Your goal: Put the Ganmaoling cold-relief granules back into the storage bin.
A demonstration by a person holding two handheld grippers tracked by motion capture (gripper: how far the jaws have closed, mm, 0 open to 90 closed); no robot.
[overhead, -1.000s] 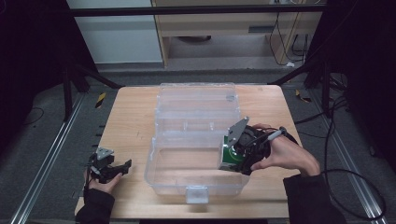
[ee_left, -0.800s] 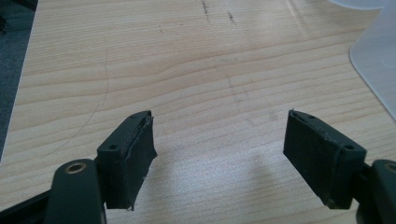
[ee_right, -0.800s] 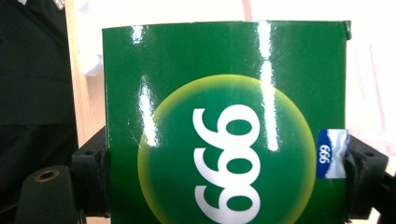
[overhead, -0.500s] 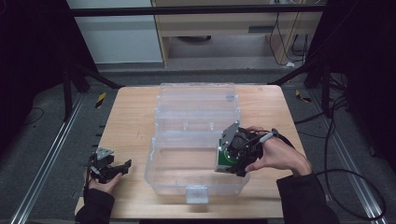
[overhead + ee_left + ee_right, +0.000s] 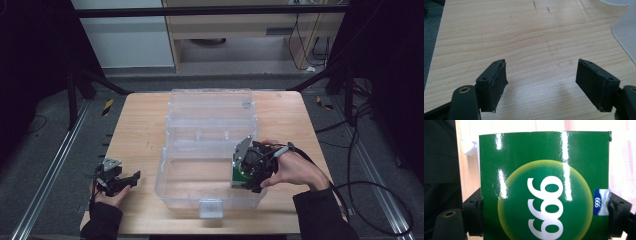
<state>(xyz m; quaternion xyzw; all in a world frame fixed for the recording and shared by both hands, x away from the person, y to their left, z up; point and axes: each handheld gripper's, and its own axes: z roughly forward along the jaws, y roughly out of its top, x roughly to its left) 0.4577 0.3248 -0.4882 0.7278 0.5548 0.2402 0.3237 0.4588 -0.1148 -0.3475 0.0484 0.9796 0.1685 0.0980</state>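
A glossy green box (image 5: 544, 187) printed with white numerals on a yellow-green disc sits between my right gripper's jaws, which press on its two sides. From above, my right gripper (image 5: 239, 179) holds that green box (image 5: 240, 172) low inside the right end of a clear plastic bin (image 5: 200, 150) with its lid folded back. My left gripper (image 5: 131, 177) rests over the table's front left corner, jaws wide apart. In the left gripper view the left gripper (image 5: 541, 82) has only bare wood between its pads.
The wooden table (image 5: 135, 135) carries the bin at its middle. A latch tab (image 5: 210, 207) sticks out of the bin's near wall. The bin's pale corner (image 5: 626, 32) shows at the right of the left gripper view. Cables trail over the floor at the right.
My right gripper has sunk with the green box, going lower into the bin's right end and slightly leftward. The left hand has stayed where it was.
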